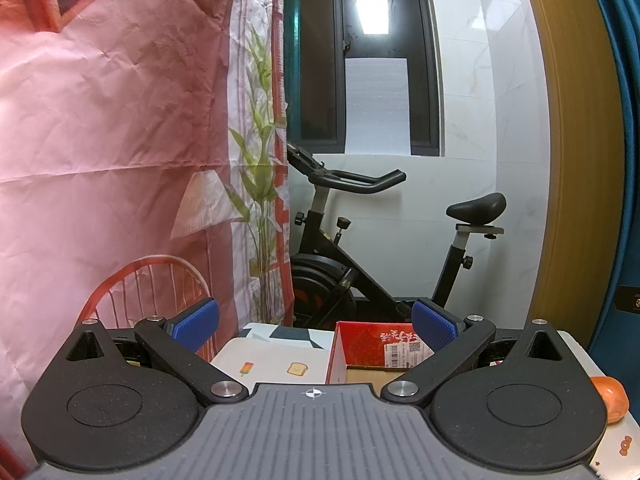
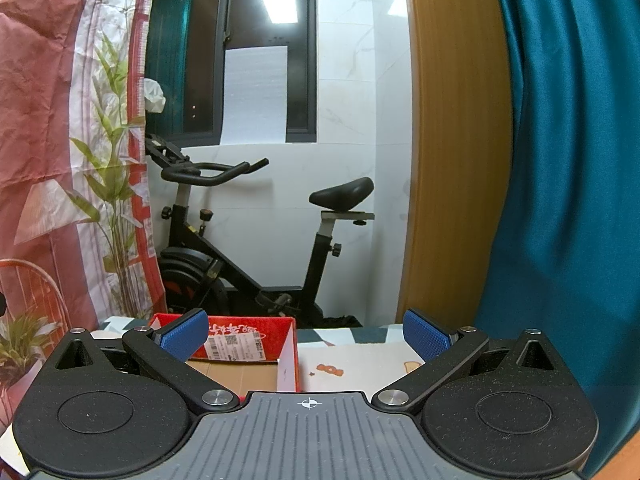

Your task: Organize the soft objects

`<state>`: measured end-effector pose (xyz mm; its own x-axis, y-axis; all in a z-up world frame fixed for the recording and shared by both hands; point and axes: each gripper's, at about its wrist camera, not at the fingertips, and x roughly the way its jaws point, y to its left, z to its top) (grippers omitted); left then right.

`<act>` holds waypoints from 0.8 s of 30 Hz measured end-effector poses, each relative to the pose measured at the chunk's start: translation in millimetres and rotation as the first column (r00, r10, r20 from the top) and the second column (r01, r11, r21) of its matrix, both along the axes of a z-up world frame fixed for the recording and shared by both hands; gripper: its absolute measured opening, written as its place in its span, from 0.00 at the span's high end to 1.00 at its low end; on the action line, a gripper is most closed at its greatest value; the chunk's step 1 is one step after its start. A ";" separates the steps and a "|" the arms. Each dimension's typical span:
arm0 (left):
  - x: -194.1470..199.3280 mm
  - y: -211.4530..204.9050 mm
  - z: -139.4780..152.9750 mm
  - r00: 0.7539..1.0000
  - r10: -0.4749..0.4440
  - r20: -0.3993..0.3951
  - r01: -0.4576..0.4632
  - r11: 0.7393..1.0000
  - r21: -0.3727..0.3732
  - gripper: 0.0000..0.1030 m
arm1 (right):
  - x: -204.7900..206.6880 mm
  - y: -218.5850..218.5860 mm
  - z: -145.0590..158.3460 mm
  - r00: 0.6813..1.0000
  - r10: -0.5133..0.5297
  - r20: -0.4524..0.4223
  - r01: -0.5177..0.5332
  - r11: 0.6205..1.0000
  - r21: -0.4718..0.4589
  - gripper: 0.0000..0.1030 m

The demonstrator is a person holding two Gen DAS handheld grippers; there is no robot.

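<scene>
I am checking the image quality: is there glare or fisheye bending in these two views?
Left wrist view: the ceiling light reflection glares in the dark window, and the wooden door frame bows strongly. Right wrist view: the same reflection glares, and the teal curtain curves at the edge. Both stay sharp, including the open left gripper and right gripper.

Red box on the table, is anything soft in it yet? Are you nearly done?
Barely started, it seems. The red box shows only bare cardboard floor where visible. Nothing is in hand: the left gripper and right gripper are both open and empty. An orange object waits at the table's edge.
</scene>
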<state>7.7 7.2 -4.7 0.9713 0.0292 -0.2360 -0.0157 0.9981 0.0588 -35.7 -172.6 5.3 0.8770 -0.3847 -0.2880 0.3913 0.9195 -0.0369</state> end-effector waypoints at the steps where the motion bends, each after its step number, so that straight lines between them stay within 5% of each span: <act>1: 0.1 0.2 -0.2 1.000 0.001 -0.001 -0.001 1.000 0.000 0.00 | -0.1 -0.1 0.0 1.000 0.001 0.000 -0.001 1.000 0.000 0.00; 24: 18.9 0.2 -18.6 0.997 0.036 -0.071 -0.033 0.998 0.050 0.00 | 4.7 -3.0 -24.4 0.995 0.077 0.062 -0.079 0.996 0.030 0.00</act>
<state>26.6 7.4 -23.3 0.9501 0.0756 -0.3027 -0.0442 0.9930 0.1092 -31.0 -175.6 -19.1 0.9203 -0.3058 -0.2440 0.3188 0.9477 0.0149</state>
